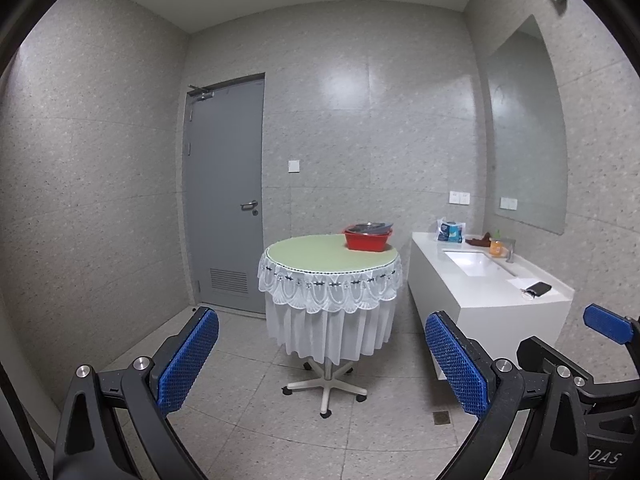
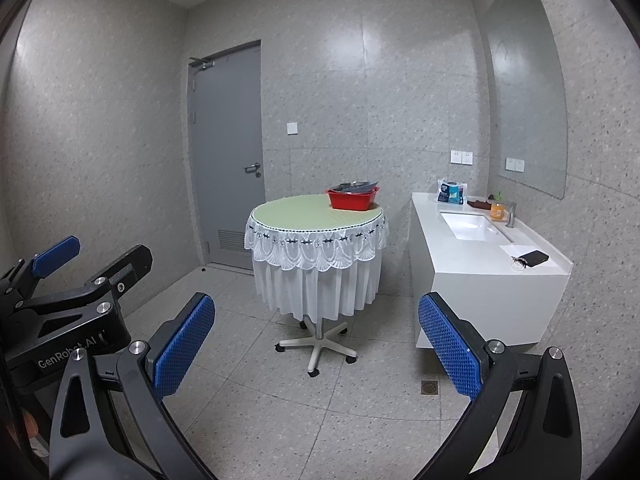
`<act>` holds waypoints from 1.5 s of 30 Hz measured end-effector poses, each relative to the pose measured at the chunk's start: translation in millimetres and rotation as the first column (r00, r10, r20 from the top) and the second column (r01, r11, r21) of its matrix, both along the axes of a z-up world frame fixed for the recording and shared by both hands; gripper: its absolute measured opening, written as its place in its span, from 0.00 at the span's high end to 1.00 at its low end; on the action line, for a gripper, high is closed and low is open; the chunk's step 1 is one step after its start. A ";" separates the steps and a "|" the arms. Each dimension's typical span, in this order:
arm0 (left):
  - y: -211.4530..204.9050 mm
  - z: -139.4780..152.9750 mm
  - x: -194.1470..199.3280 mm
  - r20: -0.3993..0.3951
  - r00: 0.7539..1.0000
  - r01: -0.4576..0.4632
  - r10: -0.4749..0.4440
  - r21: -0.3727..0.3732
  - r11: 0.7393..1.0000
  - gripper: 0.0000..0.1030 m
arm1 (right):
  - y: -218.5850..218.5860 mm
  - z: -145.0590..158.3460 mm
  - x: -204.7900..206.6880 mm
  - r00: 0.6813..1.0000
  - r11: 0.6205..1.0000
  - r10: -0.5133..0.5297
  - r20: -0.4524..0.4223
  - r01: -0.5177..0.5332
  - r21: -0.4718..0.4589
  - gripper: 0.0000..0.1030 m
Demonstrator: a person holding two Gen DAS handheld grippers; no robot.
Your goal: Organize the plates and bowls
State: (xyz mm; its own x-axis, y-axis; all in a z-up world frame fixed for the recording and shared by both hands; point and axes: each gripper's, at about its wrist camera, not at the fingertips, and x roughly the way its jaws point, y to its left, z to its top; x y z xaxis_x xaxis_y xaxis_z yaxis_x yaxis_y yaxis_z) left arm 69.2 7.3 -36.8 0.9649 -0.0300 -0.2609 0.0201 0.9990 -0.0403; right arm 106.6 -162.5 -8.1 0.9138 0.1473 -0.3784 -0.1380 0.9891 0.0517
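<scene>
Jaws spread wide on both: left gripper (image 1: 322, 356) and right gripper (image 2: 316, 344), nothing held, over bare floor. Round table (image 1: 304, 254) stands well apart at 12 o'clock; red basin (image 1: 368, 238) holding metal dishes sits near its far rim at 1 o'clock. Vanity counter (image 1: 472, 284) at 2 o'clock, floor gap between. Right view alone shows the "GenRobot.AI" marking.

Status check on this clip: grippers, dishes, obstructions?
Left gripper and right gripper open, empty. Dishes in red basin on round table, out of reach. Bare floor between.
</scene>
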 end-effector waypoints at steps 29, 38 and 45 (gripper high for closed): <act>-9.1 -6.5 -4.8 0.004 1.000 -0.013 0.013 0.000 1.000 0.01 | -6.0 -2.8 1.6 1.000 1.000 0.010 -0.013 -0.010 0.006 0.00; -8.2 -6.8 -5.0 0.004 1.000 -0.012 0.012 0.001 1.000 0.01 | -3.1 -2.6 -1.9 1.000 1.000 0.011 -0.017 -0.011 0.009 0.00; -7.6 -6.8 -5.6 0.003 1.000 -0.012 0.012 -0.002 1.000 0.01 | -4.7 -2.2 -2.0 1.000 1.000 0.011 -0.019 -0.011 0.009 0.00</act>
